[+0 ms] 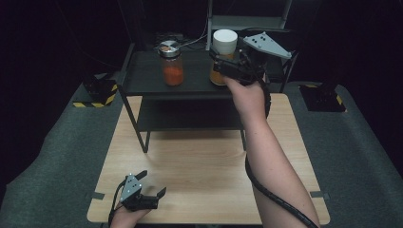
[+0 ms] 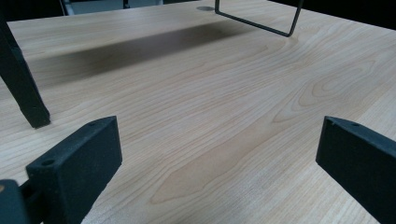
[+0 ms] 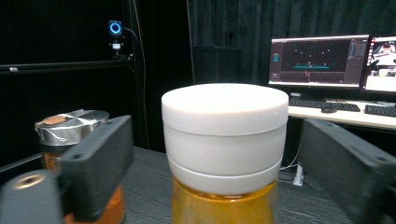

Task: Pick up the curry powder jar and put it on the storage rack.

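High view: we log one jar with a white lid standing upright on the top of the black shelf, toward its right edge. Body amber-yellow and translucent; lid thick, round, matte white, with a stepped band beneath it. In the right gripper view the same jar stands centred between the two black jaws, lid level with them, amber body below.

Second item on the shelf top: a jar with a foil-covered top, orange contents, left of the white-lidded jar and apart from it. In the right gripper view it sits partly behind the near jaw.

Right gripper: held at the white-lidded jar from the table side, jaws spread wide, one to each side of the jar. We see a gap between each jaw and the lid; no contact visible. Nothing is gripped.

Left gripper: low over the wooden table near its front left corner, jaws apart, holding nothing. In the left gripper view we record bare wood grain between the jaws and a black shelf leg on the table.
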The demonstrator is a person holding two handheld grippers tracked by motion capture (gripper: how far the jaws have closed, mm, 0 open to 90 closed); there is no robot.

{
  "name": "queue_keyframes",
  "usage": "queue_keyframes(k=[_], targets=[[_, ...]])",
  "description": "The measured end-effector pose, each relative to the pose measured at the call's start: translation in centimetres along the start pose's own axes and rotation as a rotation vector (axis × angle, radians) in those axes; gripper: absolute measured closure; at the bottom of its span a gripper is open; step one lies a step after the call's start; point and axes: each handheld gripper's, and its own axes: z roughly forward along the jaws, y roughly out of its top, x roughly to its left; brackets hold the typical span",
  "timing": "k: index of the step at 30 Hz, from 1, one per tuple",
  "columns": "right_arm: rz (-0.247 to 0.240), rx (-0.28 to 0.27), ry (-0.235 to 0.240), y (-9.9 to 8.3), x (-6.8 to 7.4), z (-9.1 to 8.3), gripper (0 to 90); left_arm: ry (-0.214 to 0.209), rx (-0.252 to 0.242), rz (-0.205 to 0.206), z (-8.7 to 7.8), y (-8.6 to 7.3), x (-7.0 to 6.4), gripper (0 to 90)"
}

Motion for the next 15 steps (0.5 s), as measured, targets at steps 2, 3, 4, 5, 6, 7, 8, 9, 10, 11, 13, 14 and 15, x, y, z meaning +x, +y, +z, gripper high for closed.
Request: queue_keyframes(k=[2,3,4,5,6,7,8,9,10,11,13,14,15], targets=[[0.007,-0.002,-0.001,-0.1,0.1,-0.1,0.1,0.001,0.000,0.001,0.0,0.0,0.0,0.5],[0.004,-0.004,0.009,-0.2,0.2,-0.2,0.0,0.002,-0.001,0.002,0.0,0.0,0.0,0.5],[-0.004,0.000,0.008,-0.2,0.4,-0.3,0.0,0.002,0.000,-0.001,0.0,0.0,0.0,0.5],[-0.009,0.006,0.008,-0.2,0.5,-0.3,0.0,0.001,-0.002,0.000,-0.1,-0.1,0.0,0.5],[-0.014,0.008,0.012,-0.2,0.6,-0.4,0.0,0.000,-0.003,0.000,-0.1,-0.1,0.0,0.4],[-0.016,0.008,0.014,-0.3,0.6,-0.6,0.0,0.001,-0.003,-0.002,-0.1,-0.1,0.0,0.4],[-0.016,0.004,0.015,-0.4,0.7,-0.8,0.0,0.001,-0.003,-0.002,-0.1,-0.1,0.0,0.5],[-0.014,0.003,0.017,-0.5,0.8,-0.9,0.0,0.004,-0.002,-0.001,-0.1,-0.1,-0.1,0.4],[-0.013,0.001,0.018,-0.6,0.8,-1.0,0.0,0.006,-0.003,0.002,-0.1,-0.1,-0.1,0.5],[-0.013,0.001,0.020,-0.7,0.9,-1.1,0.0,0.007,-0.002,0.007,-0.1,-0.1,-0.2,0.5],[-0.014,0.001,0.021,-0.8,1.0,-1.4,0.0,0.007,-0.001,0.008,0.0,0.0,-0.3,0.4],[-0.014,0.001,0.022,-0.9,1.0,-1.4,0.0,0.008,0.000,0.011,0.0,0.0,-0.3,0.4],[-0.013,0.001,0.024,-0.9,1.0,-1.6,0.0,0.008,0.001,0.011,0.0,0.0,-0.3,0.4]])
